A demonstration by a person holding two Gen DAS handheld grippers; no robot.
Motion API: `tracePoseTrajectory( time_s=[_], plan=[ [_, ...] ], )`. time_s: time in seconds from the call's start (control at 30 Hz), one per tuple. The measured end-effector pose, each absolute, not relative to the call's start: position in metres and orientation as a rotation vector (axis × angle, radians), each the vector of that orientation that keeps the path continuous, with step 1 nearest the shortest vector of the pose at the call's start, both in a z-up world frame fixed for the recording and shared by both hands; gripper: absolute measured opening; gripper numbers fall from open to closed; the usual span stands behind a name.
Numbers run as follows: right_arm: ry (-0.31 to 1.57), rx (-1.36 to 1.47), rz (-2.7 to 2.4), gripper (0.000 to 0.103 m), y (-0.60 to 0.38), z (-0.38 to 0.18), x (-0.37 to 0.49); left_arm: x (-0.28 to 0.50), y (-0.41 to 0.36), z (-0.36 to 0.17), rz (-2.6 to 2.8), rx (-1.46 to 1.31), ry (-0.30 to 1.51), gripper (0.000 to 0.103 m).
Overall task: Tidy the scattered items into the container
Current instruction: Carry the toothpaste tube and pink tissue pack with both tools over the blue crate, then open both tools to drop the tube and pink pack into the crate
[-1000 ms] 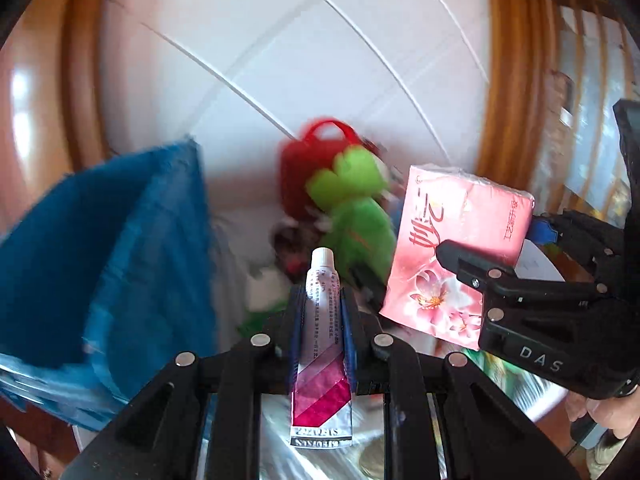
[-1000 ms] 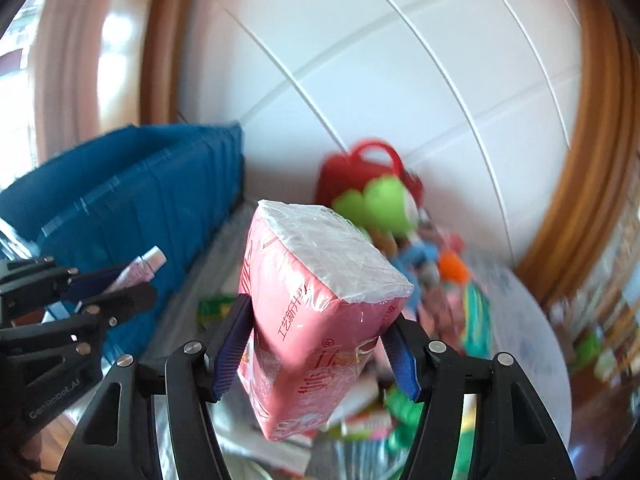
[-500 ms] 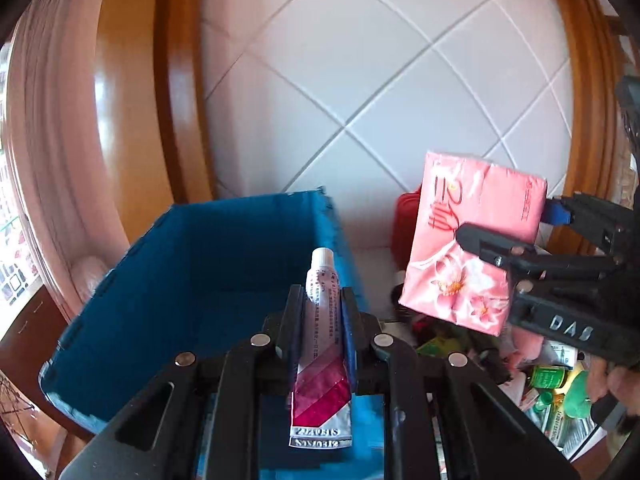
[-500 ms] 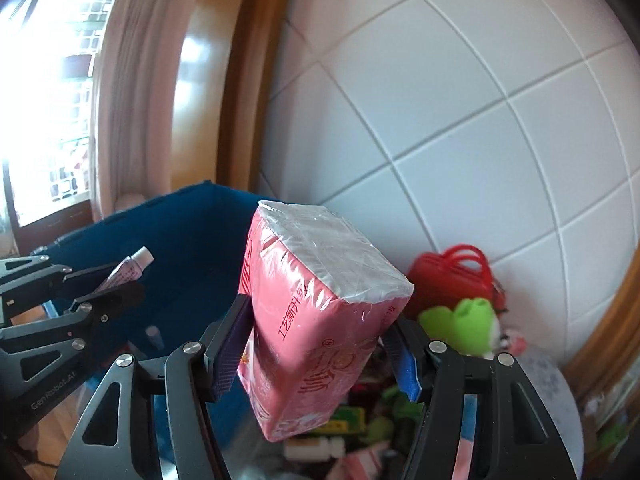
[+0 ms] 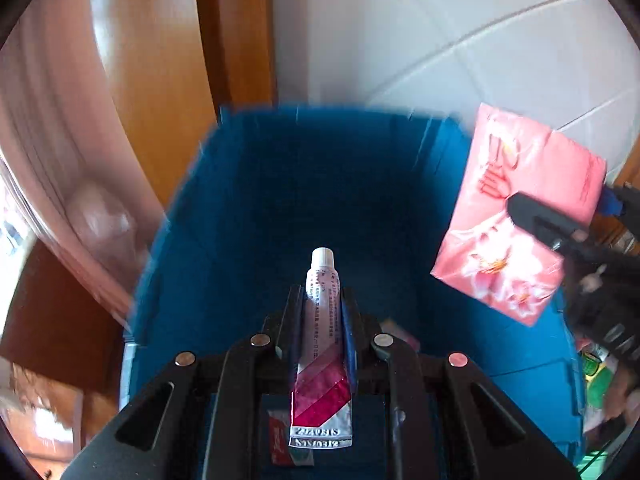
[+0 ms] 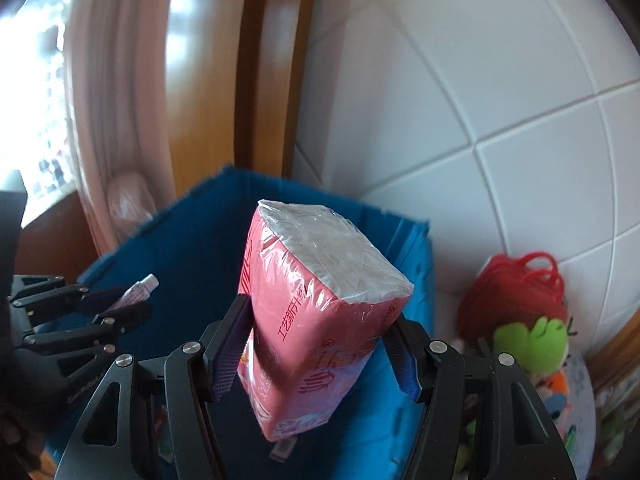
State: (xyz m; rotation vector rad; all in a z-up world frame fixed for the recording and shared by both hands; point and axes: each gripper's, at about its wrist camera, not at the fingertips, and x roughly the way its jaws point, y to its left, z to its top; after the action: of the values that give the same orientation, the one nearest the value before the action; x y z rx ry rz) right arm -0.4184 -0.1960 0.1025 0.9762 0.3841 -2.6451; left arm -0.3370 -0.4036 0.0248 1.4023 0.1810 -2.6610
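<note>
White tiled wall (image 6: 500,92), blue bin (image 5: 256,208), left gripper (image 5: 320,320) clamping tube (image 5: 322,344) cap-forward, right gripper (image 6: 316,344) clamping tissue pack (image 6: 316,320) endwise.

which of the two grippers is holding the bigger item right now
The right gripper: its jaws are spread wide around the bulky pink plastic-wrapped tissue pack. The left gripper pinches only a slim white and magenta tube.

1. Behind everything you face a wall of glossy white square tiles (image 6: 500,92) with grey grout lines.
2. To its left you see a tall varnished orange-brown wooden frame (image 5: 236,32), upright beside the tiles.
3. Farther left a pale pink curved moulding (image 6: 86,120) runs alongside the wood.
4. At the far left edge, bright daylight comes through a window (image 6: 24,92); what lies beyond it is too blurred to tell.
</note>
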Motion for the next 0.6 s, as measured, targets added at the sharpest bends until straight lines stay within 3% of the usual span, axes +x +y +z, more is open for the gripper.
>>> tracePoseTrajectory(
  time_s=[0.37, 0.6],
  plan=[
    [0.511, 1.757, -2.38, 0.063, -0.21, -0.104, -0.515, -0.425, -0.427, -0.154, -2.217, 2.038, 0.192, 0.017],
    [0.626, 1.864, -2.271, 0.064, -0.215, -0.15, -0.51, -0.419, -0.421, -0.203, -2.06, 2.156, 0.078, 0.017]
  ],
)
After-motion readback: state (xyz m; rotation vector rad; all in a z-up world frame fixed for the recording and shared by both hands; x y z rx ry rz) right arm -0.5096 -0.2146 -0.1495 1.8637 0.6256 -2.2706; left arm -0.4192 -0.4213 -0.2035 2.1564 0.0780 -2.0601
